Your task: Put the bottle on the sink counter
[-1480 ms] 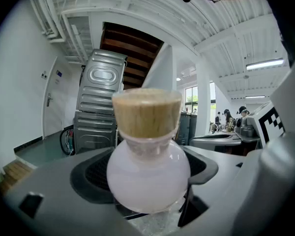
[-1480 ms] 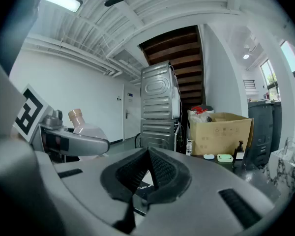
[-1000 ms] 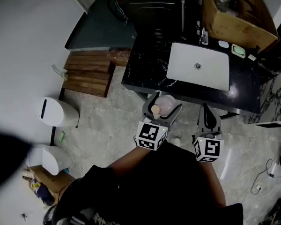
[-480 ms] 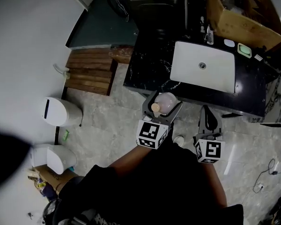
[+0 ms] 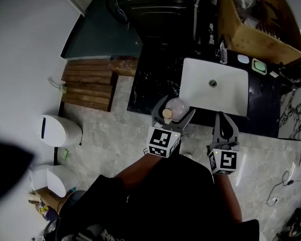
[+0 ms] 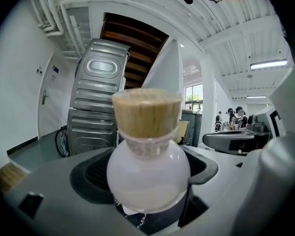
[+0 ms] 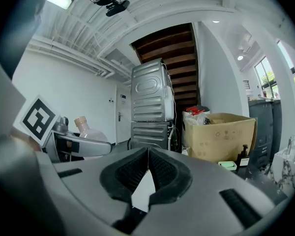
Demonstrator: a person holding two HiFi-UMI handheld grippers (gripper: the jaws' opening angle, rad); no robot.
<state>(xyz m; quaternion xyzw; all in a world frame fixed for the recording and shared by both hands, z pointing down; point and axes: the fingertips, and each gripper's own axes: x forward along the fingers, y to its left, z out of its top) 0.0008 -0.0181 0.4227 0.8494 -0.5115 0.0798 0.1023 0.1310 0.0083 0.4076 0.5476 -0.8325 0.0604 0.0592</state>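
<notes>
Closest in, at the front edge of the black marbled sink counter (image 5: 153,79): left gripper (image 5: 174,110) clamped on the bottle (image 5: 179,106), one jaw on either side of the round milky belly, cork stopper (image 6: 146,113) up. Bottle over the counter's front edge, just beside the front left corner of the white basin (image 5: 226,92). A strip of marbled counter visible under the belly in the left gripper view. Alongside to the right, right gripper (image 5: 224,118) with jaws pressed together, ridged pads (image 7: 137,168) meeting at the tips, nothing pinched between them. Tips at the counter's front edge, near the basin's front right corner, well apart from the bottle. Off to the left on the grey stone floor (image 5: 115,134), a white bin (image 5: 57,131). Beyond it, a stack of wooden slats (image 5: 88,84) lying against the counter's left end. Farther back, a faucet (image 5: 222,51) at the basin's rear edge. To the right of the faucet, a pale green soap dish (image 5: 261,66) on the counter near its back right corner. Behind the back edge, an open cardboard box (image 5: 251,26) with clutter inside. Left of the box, two grey ribbed metal machines (image 7: 150,107) stacked one on the other, with a dark wooden stair underside above them.
</notes>
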